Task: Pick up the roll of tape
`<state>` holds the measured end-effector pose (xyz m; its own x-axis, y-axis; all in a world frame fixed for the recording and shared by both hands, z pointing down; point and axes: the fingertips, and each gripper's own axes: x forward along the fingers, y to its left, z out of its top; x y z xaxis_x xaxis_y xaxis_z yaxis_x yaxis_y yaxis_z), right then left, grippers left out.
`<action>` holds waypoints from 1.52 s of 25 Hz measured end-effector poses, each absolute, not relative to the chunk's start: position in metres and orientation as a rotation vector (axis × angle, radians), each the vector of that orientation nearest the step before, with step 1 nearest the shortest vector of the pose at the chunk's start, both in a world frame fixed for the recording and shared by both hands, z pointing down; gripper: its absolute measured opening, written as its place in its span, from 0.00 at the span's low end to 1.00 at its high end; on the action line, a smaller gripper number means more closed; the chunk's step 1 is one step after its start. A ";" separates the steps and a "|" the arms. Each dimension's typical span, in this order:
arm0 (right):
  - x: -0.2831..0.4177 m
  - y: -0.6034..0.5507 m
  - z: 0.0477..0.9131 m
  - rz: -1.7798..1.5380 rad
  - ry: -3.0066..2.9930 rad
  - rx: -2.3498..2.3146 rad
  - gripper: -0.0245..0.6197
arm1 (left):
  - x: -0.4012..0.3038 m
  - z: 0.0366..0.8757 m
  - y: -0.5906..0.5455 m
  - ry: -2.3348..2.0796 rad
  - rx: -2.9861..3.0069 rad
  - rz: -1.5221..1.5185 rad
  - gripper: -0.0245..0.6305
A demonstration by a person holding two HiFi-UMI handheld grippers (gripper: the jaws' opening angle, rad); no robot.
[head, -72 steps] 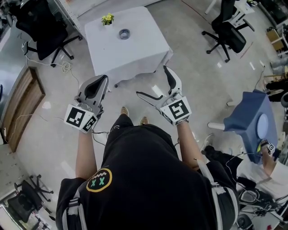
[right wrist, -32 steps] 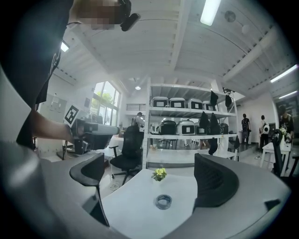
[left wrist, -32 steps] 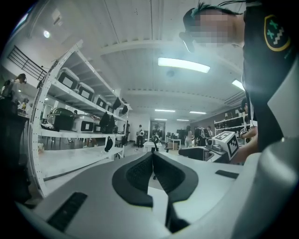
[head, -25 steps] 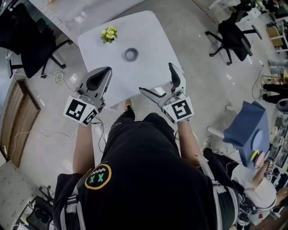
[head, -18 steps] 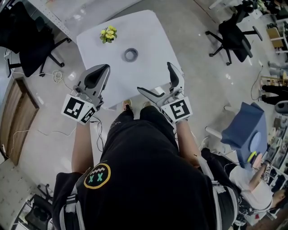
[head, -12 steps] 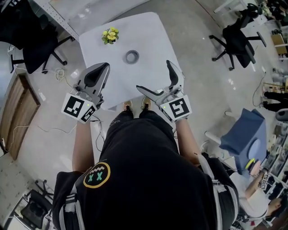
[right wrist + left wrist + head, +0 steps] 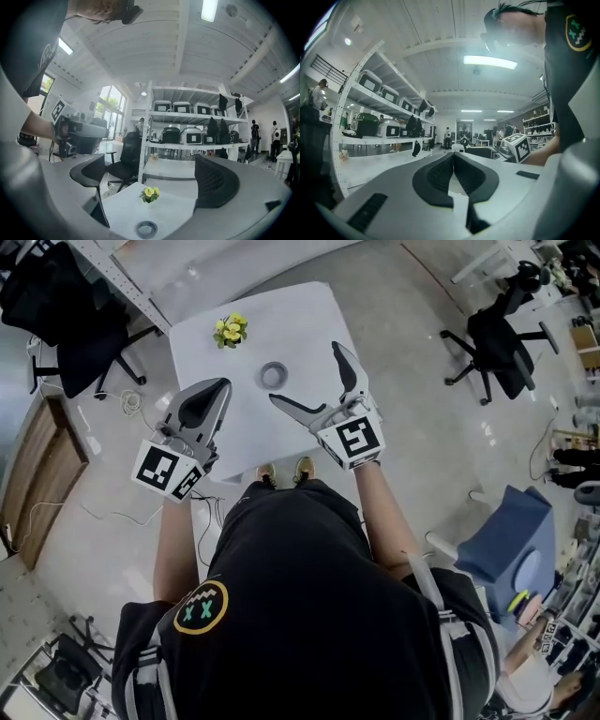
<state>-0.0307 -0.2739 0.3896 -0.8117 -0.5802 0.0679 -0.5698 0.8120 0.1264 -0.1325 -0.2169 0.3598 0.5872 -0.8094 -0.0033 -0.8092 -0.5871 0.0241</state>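
head view, upper centre of frame: the white table (image 7: 309, 324) lies ahead of me, and the approach is the step in hand. my right gripper (image 7: 305, 371) hovers above its near half, jaws spread wide and empty. my left gripper (image 7: 217, 388), at the table's left edge, has its jaws pressed together on nothing. lower right of the small yellow flowers (image 7: 229, 330), the roll of tape (image 7: 273, 375) lies flat mid-table. next, i judge, the right gripper must drop and straddle the roll's wall before closing.
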 end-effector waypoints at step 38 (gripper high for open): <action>-0.113 -0.332 0.654 -0.473 -2.000 -0.156 0.96 | -0.162 0.365 -0.233 -1.599 2.654 0.028 0.07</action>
<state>-0.1133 -0.3317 0.6544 -0.4625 -0.0945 0.8816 0.3104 0.9141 0.2609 -0.1622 -0.2328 0.3648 0.4674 -0.8832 0.0377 -0.8840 -0.4667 0.0272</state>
